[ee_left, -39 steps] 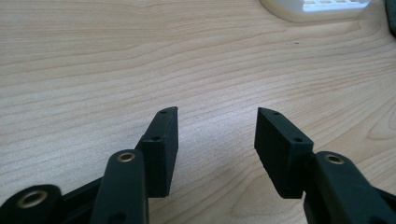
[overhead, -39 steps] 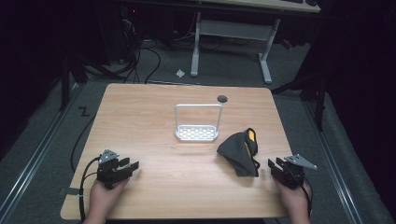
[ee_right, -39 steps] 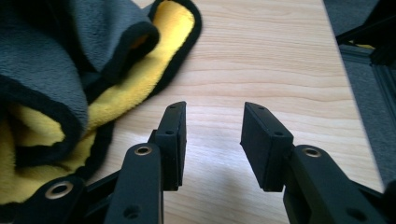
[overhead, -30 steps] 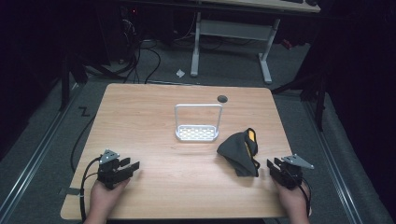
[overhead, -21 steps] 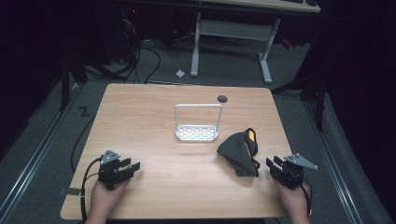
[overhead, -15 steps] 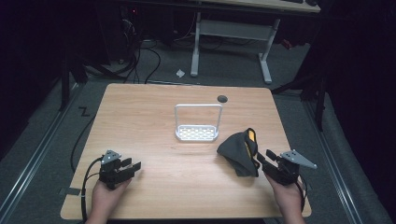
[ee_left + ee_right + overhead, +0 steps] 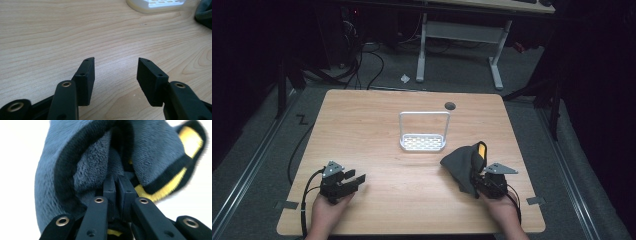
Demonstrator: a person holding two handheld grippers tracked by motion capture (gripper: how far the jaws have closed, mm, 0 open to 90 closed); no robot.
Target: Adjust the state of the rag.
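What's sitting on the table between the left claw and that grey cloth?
Nothing: in the high view, bare wood of the table runs from the left gripper to the grey cloth.

Light wooden table (image 7: pixel 377 125): white perforated plastic tray with wire hoop handle (image 7: pixel 423 141) at centre; crumpled grey fleece cloth with yellow patch (image 7: pixel 463 165) at its 4 o'clock; small dark round grommet (image 7: pixel 450 106) at the tray's 1 o'clock.
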